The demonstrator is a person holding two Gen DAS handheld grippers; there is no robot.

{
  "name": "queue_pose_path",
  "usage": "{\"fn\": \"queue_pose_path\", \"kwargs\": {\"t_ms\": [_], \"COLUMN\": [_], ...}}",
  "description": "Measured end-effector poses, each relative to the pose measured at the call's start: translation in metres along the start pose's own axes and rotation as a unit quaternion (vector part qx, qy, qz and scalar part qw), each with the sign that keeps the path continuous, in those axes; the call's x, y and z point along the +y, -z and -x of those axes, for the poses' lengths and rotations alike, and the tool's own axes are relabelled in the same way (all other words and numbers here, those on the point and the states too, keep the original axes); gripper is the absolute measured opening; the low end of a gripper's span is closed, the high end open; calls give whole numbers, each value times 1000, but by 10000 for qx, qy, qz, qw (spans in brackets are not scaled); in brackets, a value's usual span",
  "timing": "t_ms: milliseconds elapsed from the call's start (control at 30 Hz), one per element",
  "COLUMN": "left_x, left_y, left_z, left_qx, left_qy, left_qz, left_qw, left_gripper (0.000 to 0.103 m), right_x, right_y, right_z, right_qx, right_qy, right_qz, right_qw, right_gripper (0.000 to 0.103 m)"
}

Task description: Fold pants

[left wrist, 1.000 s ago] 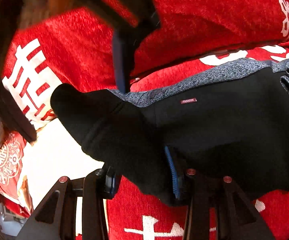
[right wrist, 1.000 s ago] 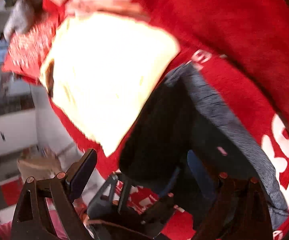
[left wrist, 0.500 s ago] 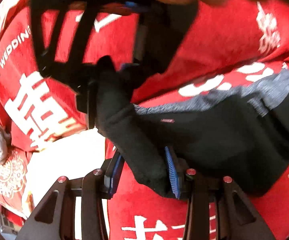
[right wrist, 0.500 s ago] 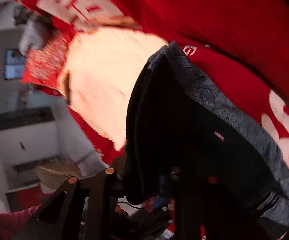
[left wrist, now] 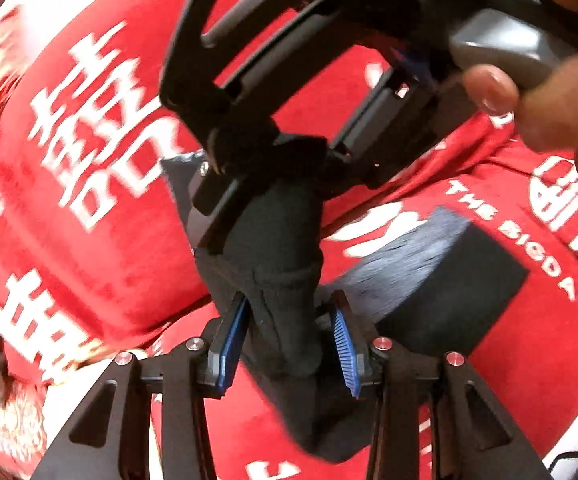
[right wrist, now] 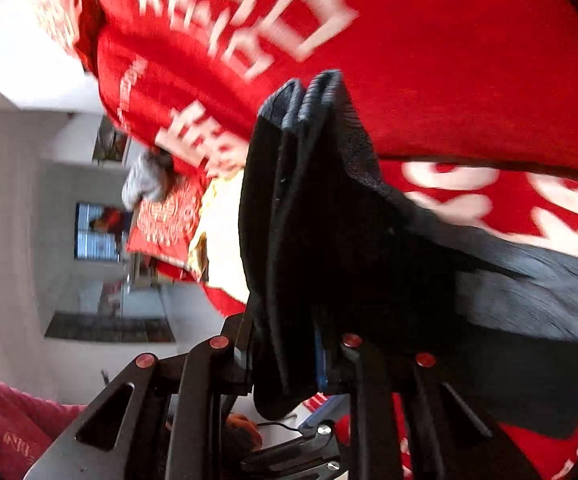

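Note:
The black pants (left wrist: 445, 292) with a grey band lie on a red cloth (left wrist: 101, 248) printed with white characters. In the left wrist view my left gripper (left wrist: 289, 344) stands with its blue pads apart on either side of a bunched black fold (left wrist: 285, 280), not pressing it. My right gripper (left wrist: 273, 168) comes in from above and is shut on the top of the same fold. In the right wrist view my right gripper (right wrist: 285, 360) is clamped on a thick stack of black fabric (right wrist: 305, 216) lifted off the cloth.
The red cloth (right wrist: 469, 60) covers the whole work surface. A bare pale patch (right wrist: 225, 240) shows at its edge. A person's fingers (left wrist: 545, 108) hold the right gripper. A room with a window lies beyond, and pink fabric (right wrist: 13, 428) is at the lower left.
The right gripper came in over the left one and closed on the raised pants fold. The left gripper's pads have opened around it. The fold now stands higher.

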State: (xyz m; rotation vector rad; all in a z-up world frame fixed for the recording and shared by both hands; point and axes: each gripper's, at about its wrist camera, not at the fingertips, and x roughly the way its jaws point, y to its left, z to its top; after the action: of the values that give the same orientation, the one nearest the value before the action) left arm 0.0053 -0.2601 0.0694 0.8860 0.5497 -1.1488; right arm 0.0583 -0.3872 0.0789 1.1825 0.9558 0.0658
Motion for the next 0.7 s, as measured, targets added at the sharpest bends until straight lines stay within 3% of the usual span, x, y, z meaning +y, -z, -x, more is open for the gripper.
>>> {"fn": "queue_pose_path", "kwargs": {"t_ms": [267,467,567,700], "left_x": [-105,-174,-185,-182], "left_y": [-26,-15,-9,-2], "left_z": [-22,-53,-66,-70], "left_qx": [116,547,781,936], "left_qy": [518,753,766,884], "left_qz": [-694,-1177,-1233,-1270], "left_qw": [9962,9887,9863,9835], "left_gripper": [42,42,42,73], "right_x": [-114,-195,-219,-233], "right_y": [54,88,95,100], "right_z": [93,103,92,87], "right_qx": [-643,-656,-625,-759], "right_qy": [60,369,349,213], "right_qz": [-750,-1284,-1502,-1645], "right_qw": [9951,9889,9861,9832], "right_gripper": [23,23,23,23]}}
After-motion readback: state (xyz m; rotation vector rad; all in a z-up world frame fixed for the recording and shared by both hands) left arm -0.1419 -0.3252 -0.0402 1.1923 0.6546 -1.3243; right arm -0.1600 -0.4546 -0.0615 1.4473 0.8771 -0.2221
